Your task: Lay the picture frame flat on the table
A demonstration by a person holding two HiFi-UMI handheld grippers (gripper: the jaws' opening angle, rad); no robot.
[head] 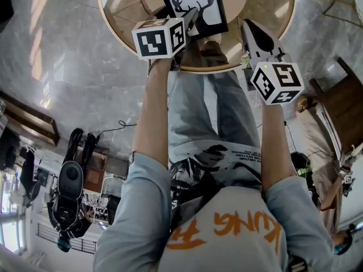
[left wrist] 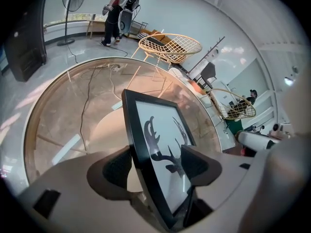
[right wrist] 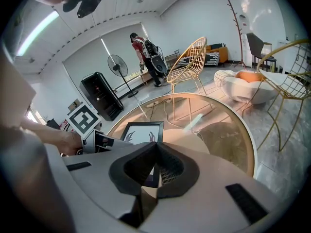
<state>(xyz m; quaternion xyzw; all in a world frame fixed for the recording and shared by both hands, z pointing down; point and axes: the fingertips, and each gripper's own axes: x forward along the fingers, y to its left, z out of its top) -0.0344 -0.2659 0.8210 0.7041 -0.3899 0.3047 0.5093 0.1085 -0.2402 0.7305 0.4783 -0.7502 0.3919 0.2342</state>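
- The black picture frame with a white deer-antler print point(head: 193, 4) is on the round glass desk point(head: 264, 4), close to its near edge. It seems to lie flat, so the task looks nearly done.
- The left hand-held gripper point(left wrist: 158, 165) has its jaws spread wide, one on each side of the frame's near edge. The pads do not press it, probably to leave it free.
- The right hand-held gripper point(right wrist: 154, 165) is pressed together and empty, just right of the frame, not touching.
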